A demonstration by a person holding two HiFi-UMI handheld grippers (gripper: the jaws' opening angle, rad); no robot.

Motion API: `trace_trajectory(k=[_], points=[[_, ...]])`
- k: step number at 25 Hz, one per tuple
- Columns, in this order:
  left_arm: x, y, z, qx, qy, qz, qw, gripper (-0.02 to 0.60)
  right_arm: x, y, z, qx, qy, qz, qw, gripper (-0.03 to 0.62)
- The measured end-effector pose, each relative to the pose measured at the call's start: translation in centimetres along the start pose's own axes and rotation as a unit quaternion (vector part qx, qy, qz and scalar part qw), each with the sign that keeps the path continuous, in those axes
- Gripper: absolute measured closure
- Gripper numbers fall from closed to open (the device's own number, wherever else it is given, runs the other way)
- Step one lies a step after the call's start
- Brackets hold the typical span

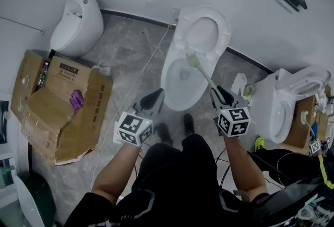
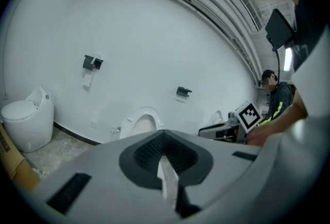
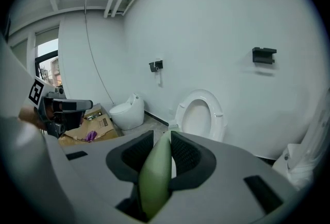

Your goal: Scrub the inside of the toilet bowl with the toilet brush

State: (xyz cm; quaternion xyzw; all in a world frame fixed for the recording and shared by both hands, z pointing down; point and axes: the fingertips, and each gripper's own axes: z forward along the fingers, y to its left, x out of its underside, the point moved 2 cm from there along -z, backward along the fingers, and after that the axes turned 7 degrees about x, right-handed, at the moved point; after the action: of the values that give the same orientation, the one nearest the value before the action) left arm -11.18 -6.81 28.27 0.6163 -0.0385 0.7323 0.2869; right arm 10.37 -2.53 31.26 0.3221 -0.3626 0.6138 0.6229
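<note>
Scrubbing was the step in hand. The right gripper [image 1: 222, 94] was clamped on the pale green handle of the toilet brush [image 1: 206, 75]. In the right gripper view, the handle [image 3: 156, 176] filled the space between the ribbed pads. The brush ran forward and down from the jaws, and its head [image 1: 192, 59] lay inside the toilet bowl [image 1: 168, 72], at the rear below the raised seat [image 1: 202, 33]. Contact between bristles and porcelain could not be confirmed from the head view.

The left gripper [image 1: 153, 99] hung just beside the near left edge of the bowl. Its jaws were together and held nothing, and it played no part in the scrubbing.

Most of the inner surface, judged from the brush position, probably remained to be covered. The next move would call for sweeping the head around the inner wall and down toward the water. A firm hold on the handle would be needed so that the smooth shaft did not twist between the pads. A white cable [image 1: 140, 77] lay on the floor left of the bowl, clear of the brush.
</note>
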Motion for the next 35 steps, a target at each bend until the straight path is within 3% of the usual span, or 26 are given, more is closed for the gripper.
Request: trace_trajectory(k=[10, 19, 35], points=[[3.1, 2.8, 5.1, -0.03, 0.022, -0.018, 0.9992, 0.572, 3.6, -4.0, 6.2, -0.015, 0.039, -0.017, 0.999, 0.482], [9.3, 5.0, 10.4, -0.059, 0.071, -0.048, 0.9946, 0.572, 9.4, -7.2, 11.5, -0.033, 0.085, -0.035, 0.995, 0.483], [18.8, 8.7, 16.5, -0.076, 0.109, -0.086, 0.9873, 0.572, 19.3, -9.8, 21.2, -0.05, 0.162, -0.063, 0.984, 0.484]])
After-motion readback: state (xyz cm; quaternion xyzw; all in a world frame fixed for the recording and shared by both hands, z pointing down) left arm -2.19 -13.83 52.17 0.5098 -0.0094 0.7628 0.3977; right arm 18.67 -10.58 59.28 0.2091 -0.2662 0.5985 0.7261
